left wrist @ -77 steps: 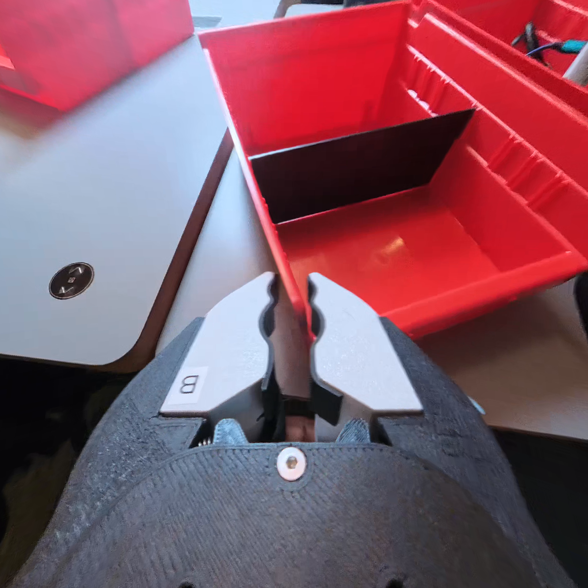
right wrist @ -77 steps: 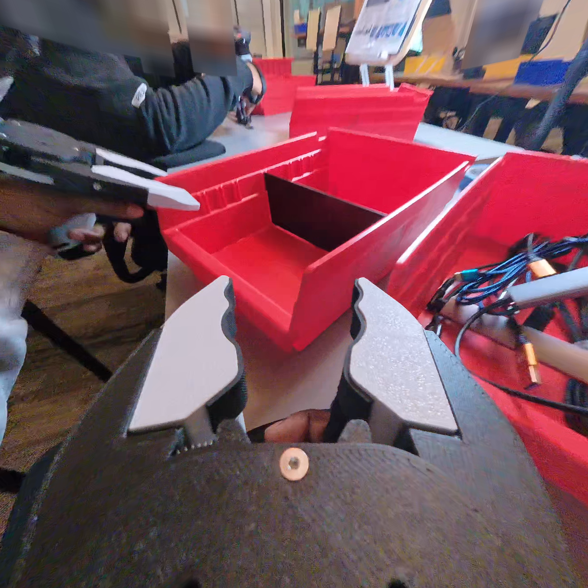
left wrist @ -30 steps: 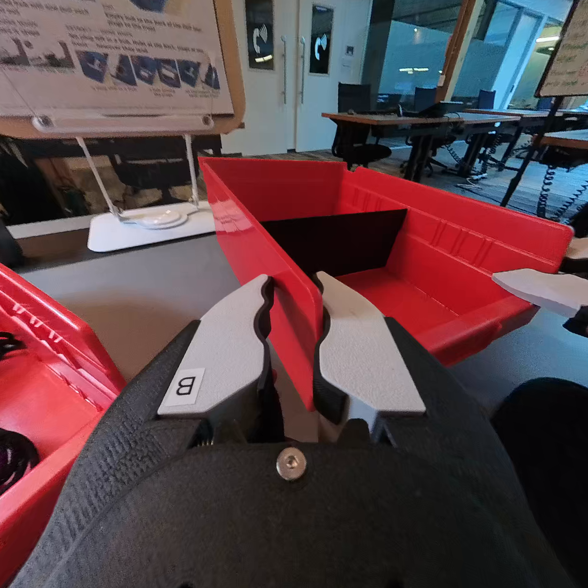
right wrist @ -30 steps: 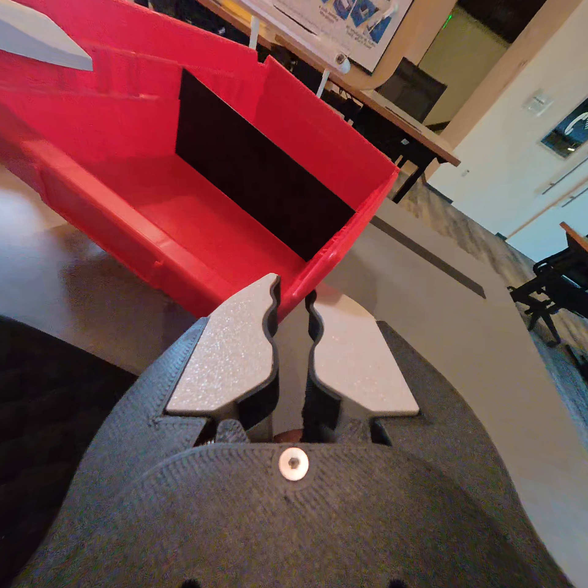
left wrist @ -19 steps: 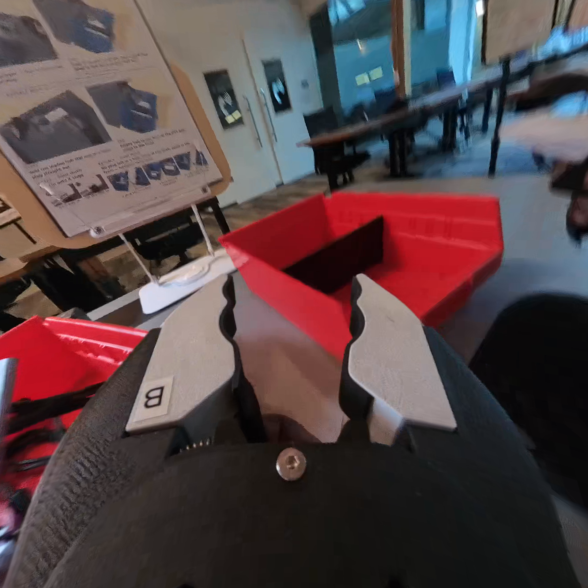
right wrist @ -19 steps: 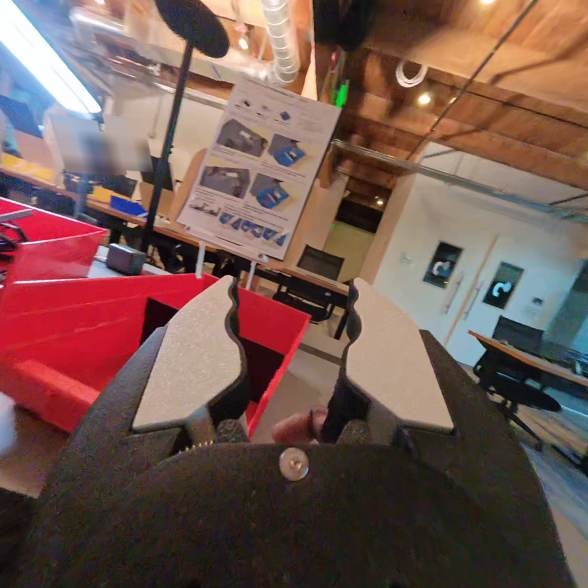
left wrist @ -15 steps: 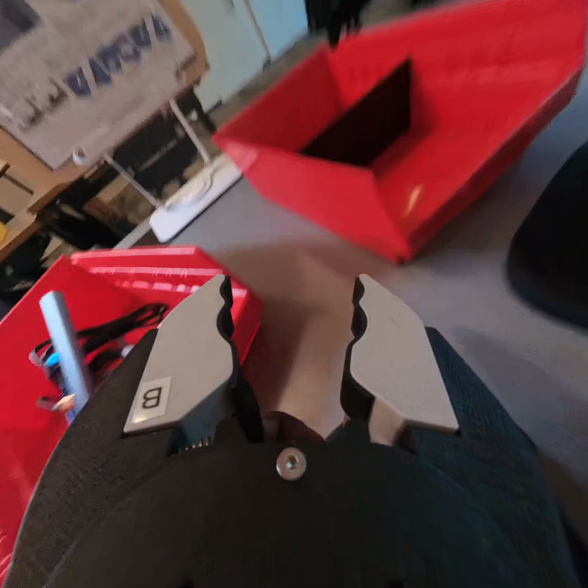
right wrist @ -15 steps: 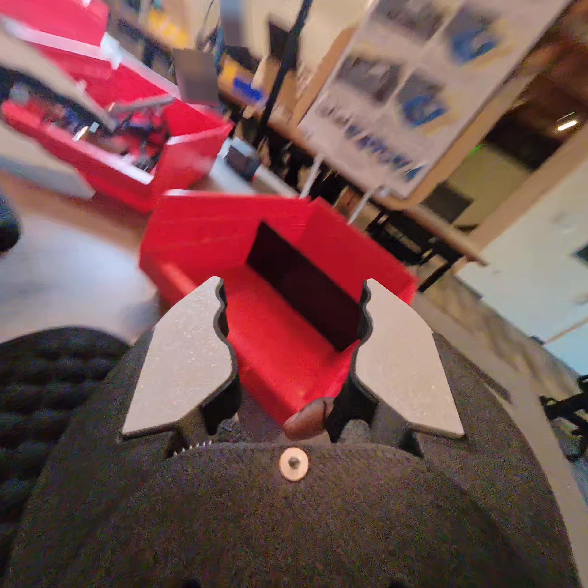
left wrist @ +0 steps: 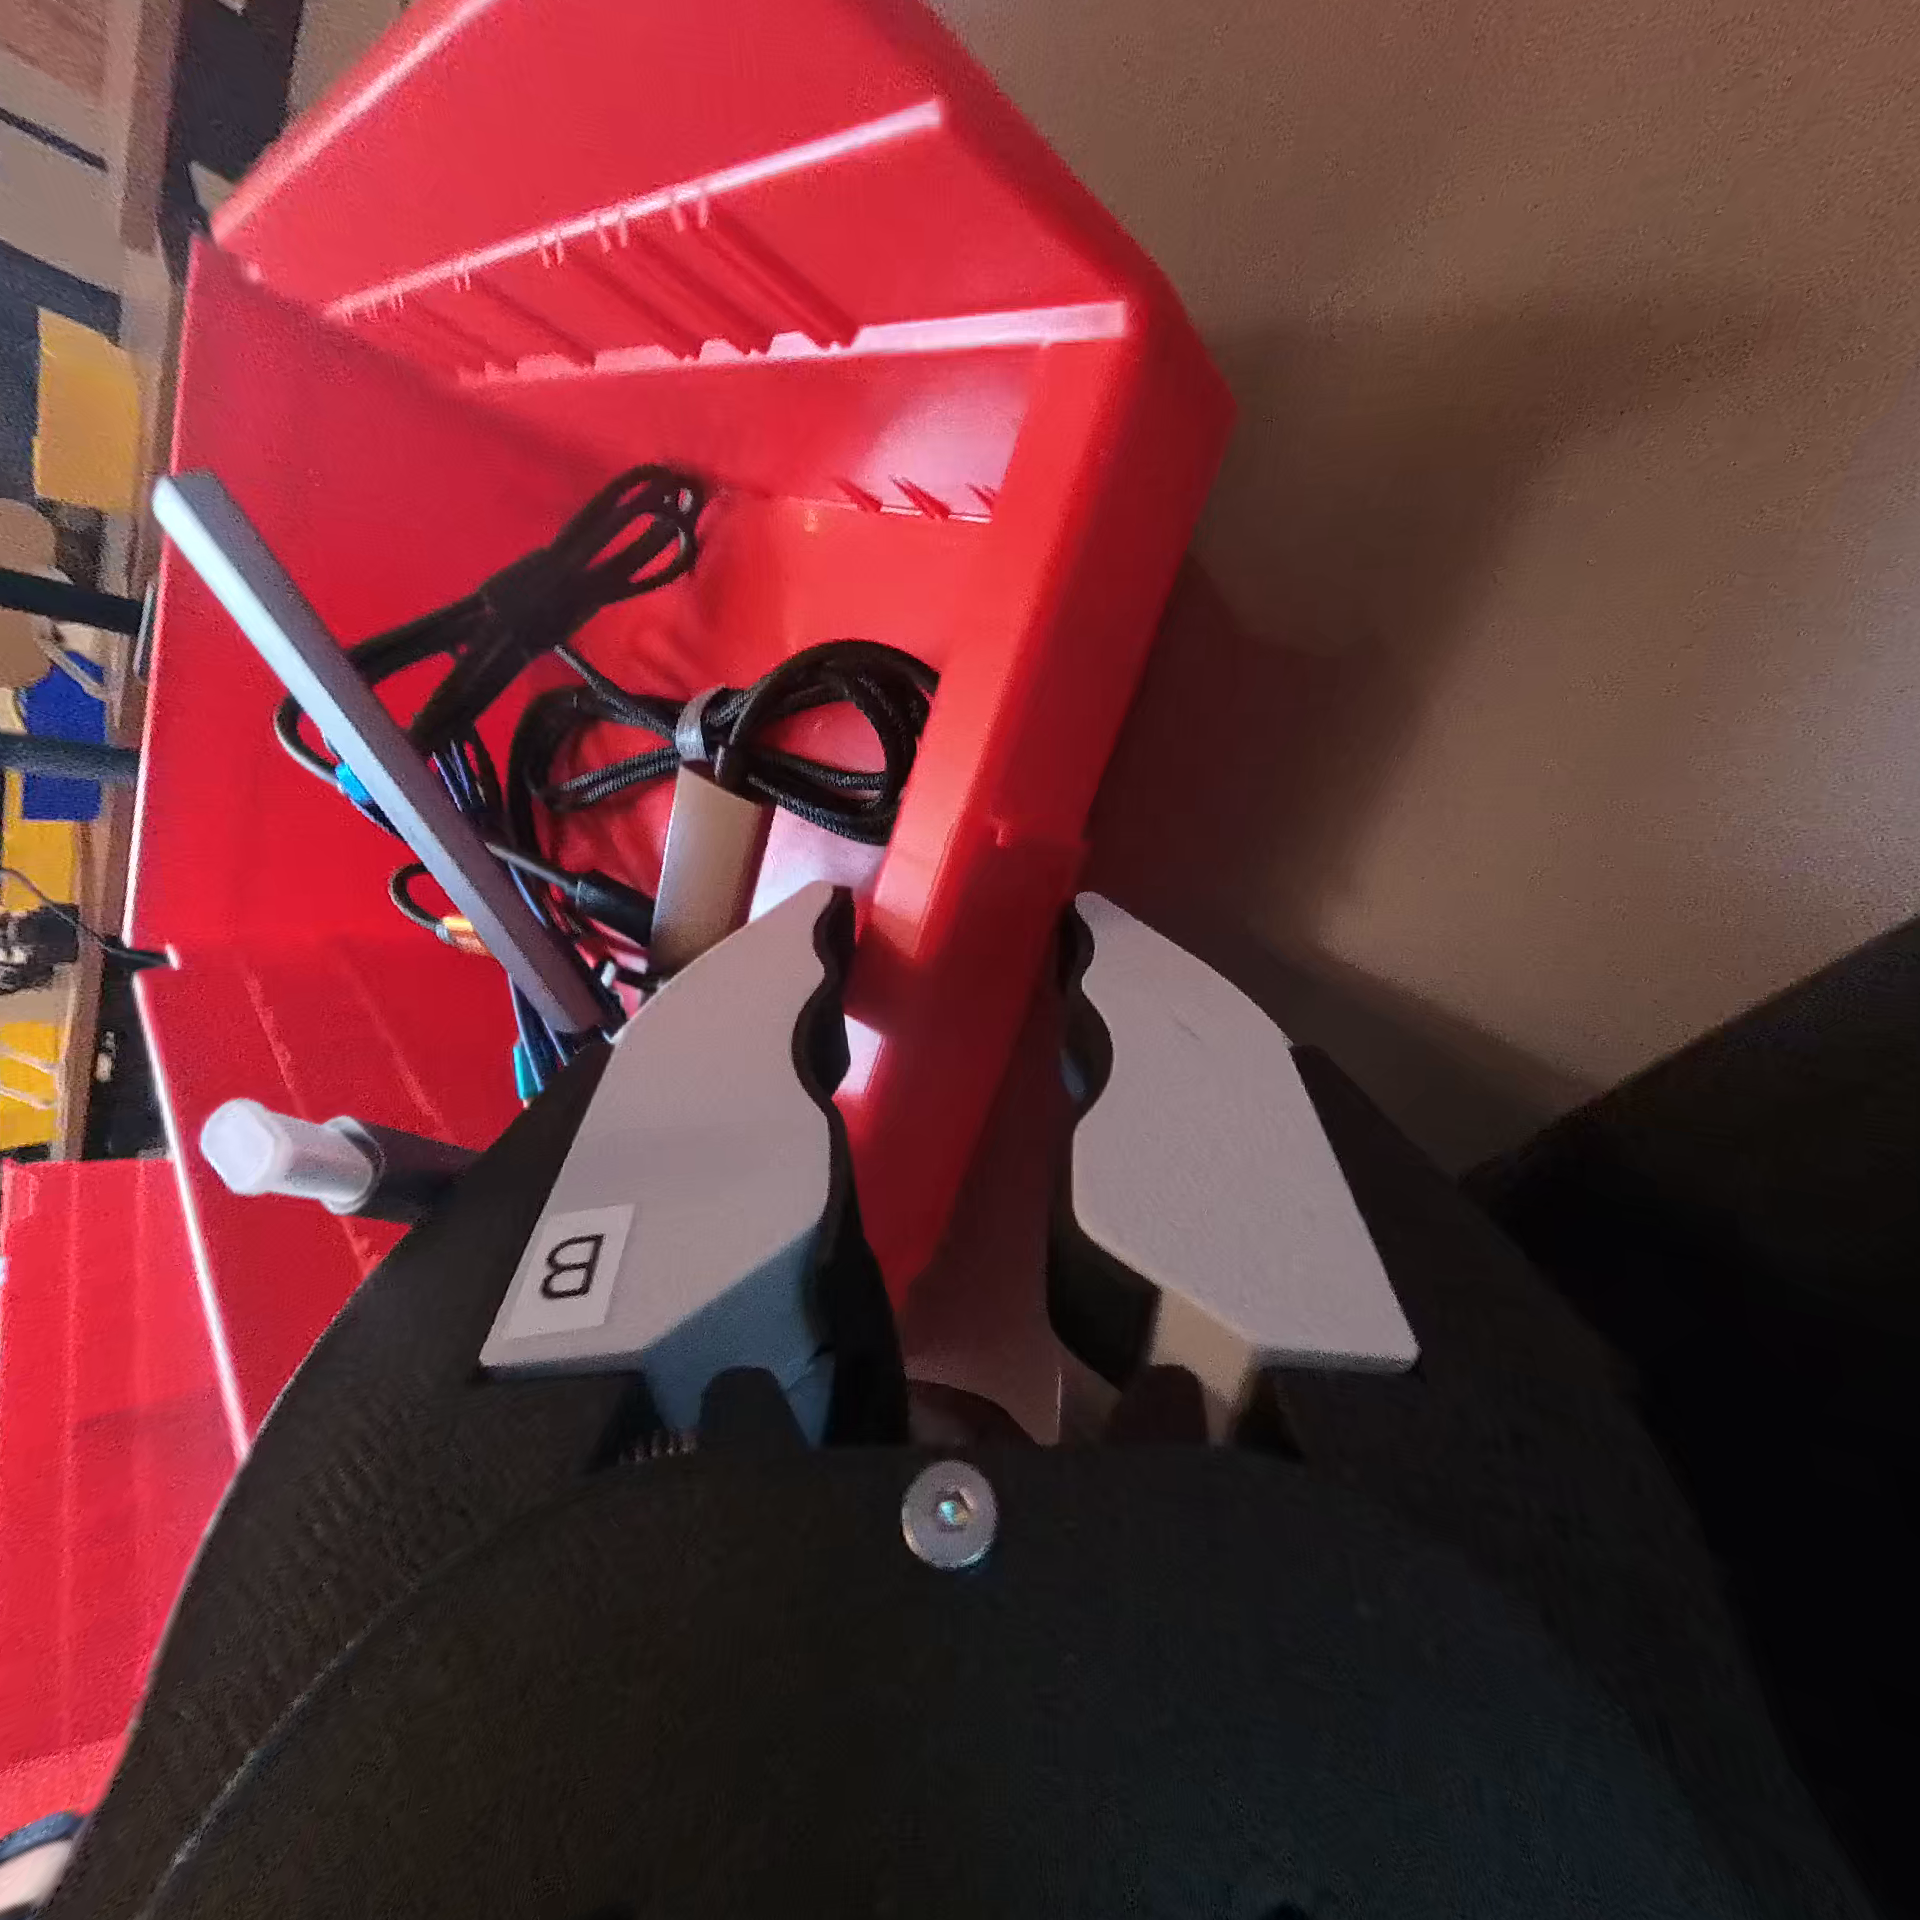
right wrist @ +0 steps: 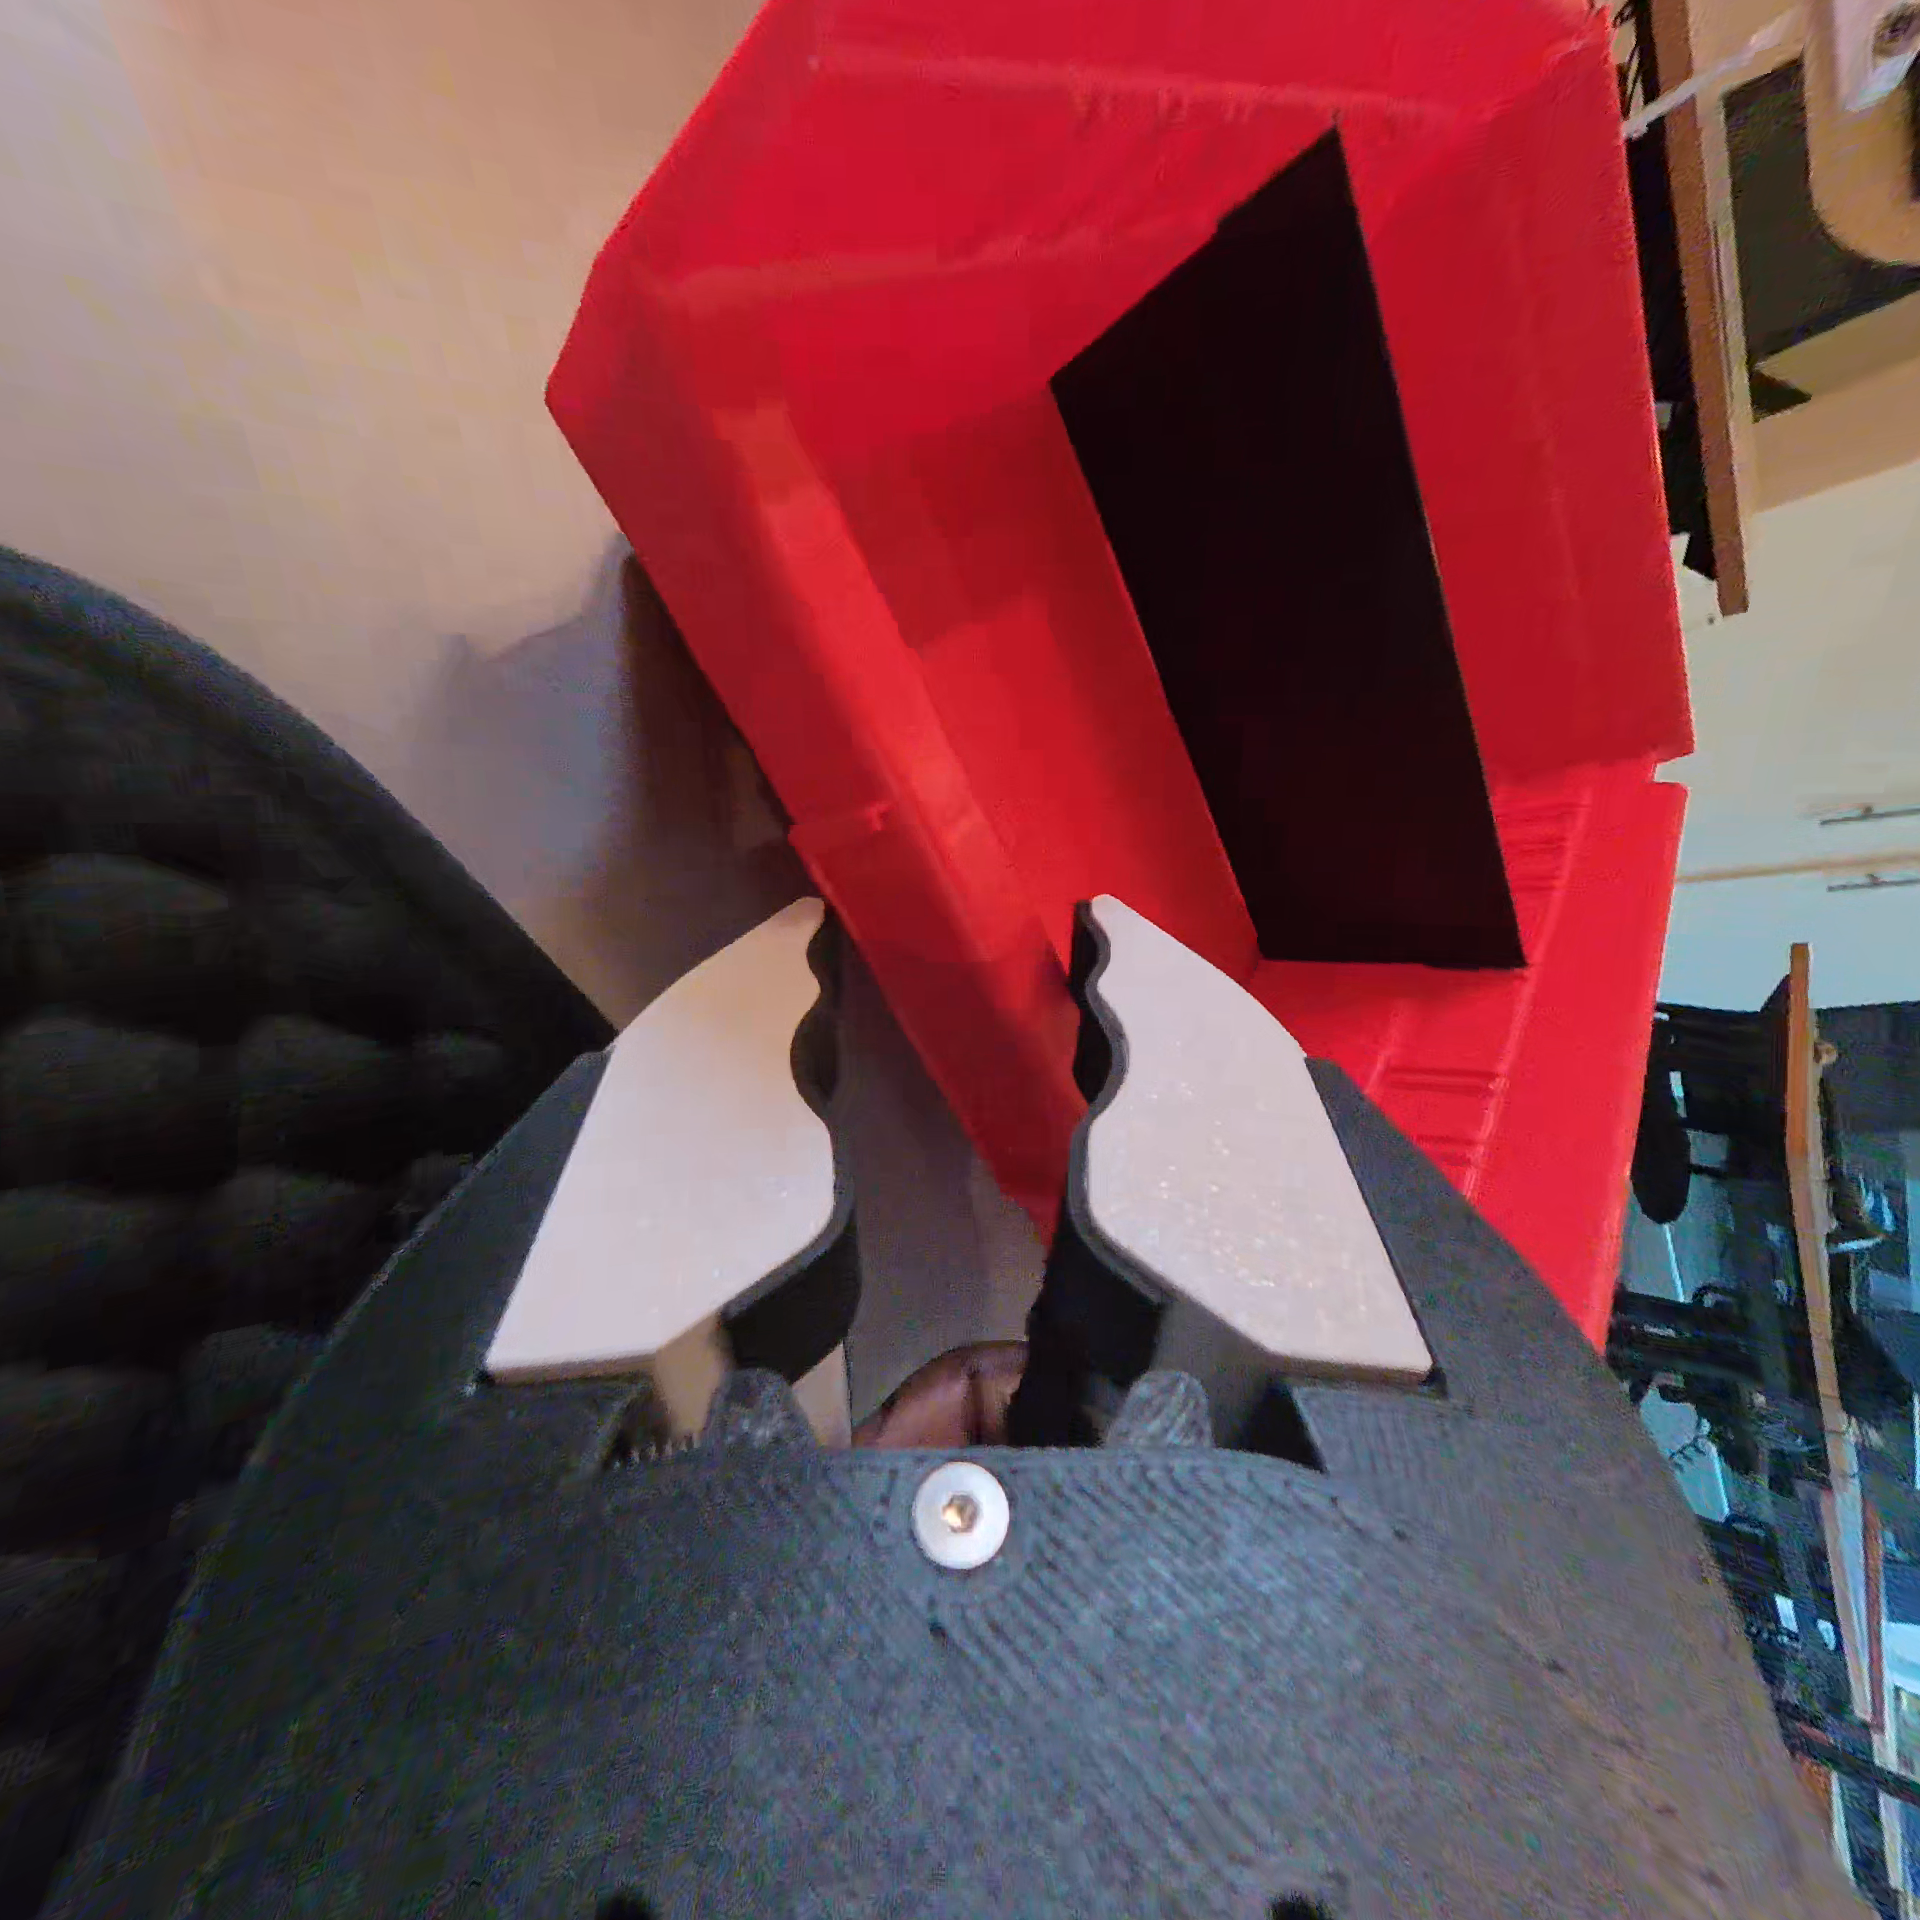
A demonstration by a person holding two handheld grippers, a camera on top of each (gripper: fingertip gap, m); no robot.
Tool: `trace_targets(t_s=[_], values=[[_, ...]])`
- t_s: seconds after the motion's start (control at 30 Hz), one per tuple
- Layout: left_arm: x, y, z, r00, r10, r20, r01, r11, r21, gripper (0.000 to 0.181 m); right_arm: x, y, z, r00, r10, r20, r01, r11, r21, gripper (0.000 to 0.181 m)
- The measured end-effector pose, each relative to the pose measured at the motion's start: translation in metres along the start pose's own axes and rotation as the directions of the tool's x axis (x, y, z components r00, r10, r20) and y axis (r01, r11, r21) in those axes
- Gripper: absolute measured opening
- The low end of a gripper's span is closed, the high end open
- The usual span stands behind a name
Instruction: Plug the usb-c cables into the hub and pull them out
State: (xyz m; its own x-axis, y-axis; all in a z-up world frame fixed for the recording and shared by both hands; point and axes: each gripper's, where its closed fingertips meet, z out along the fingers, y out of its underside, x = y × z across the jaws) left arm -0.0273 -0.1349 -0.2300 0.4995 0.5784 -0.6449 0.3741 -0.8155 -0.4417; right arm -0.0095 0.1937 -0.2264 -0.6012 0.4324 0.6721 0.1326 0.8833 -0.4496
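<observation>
In the left wrist view, the black body of the left gripper (left wrist: pixel 951 925) fills the lower half of the frame and cuts off everything beneath it. Its two grey fingers stand apart with a clear gap, holding nothing; the front corner wall of a red bin (left wrist: pixel 1039 582) sits in that gap, though whether either finger touches it is hard to make out. Just beyond the left fingertip, at centre frame, a grey hub (left wrist: pixel 707 862) lies inside the bin, its lower end hidden behind the finger. Coiled black cables (left wrist: pixel 821 727) rest on and above it, and a long grey bar (left wrist: pixel 343 727) leans across the bin at left. The picture is slightly blurred.

In the right wrist view, the right gripper (right wrist: pixel 948 920) is likewise parted and empty, the front lip of a second red bin (right wrist: pixel 883 675) showing between its tips. A black divider (right wrist: pixel 1278 582) stands inside that bin, at upper right. A grey tabletop (right wrist: pixel 260 312) fills the upper left.
</observation>
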Motion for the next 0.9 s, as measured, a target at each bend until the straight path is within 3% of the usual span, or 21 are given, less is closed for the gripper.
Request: trace_targets(t_s=[0.47,0.67,0.73,0.8,0.87,0.9], values=[[-0.037,0.140,-0.062,0.997,0.062,-0.040,-0.061,0.998,0.022,0.040,0.055,0.136,-0.046,0.984,0.045,-0.175,-0.065,0.992,-0.110,0.043],[-0.052,0.189,-0.081,0.996,0.085,0.003,-0.085,0.996,0.035,0.042,0.059,0.160,-0.061,0.969,0.158,-0.190,-0.183,0.976,-0.121,0.049],[-0.057,0.204,-0.087,0.999,0.039,0.035,-0.039,0.999,0.003,0.046,0.058,0.149,-0.068,0.942,0.310,-0.130,-0.317,0.948,-0.032,0.056],[-0.054,0.206,-0.095,0.994,-0.106,-0.026,0.106,0.994,0.007,0.053,0.068,0.119,-0.084,0.901,0.428,-0.066,-0.412,0.895,0.172,0.063],[-0.048,0.186,-0.111,0.970,-0.209,-0.126,0.225,0.965,0.132,0.053,0.085,0.077,-0.113,0.867,0.499,0.004,-0.448,0.775,0.445,0.065],[-0.049,0.168,-0.122,0.951,-0.254,-0.177,0.291,0.928,0.231,0.052,0.095,0.056,-0.132,0.845,0.533,0.043,-0.455,0.674,0.582,0.066]])
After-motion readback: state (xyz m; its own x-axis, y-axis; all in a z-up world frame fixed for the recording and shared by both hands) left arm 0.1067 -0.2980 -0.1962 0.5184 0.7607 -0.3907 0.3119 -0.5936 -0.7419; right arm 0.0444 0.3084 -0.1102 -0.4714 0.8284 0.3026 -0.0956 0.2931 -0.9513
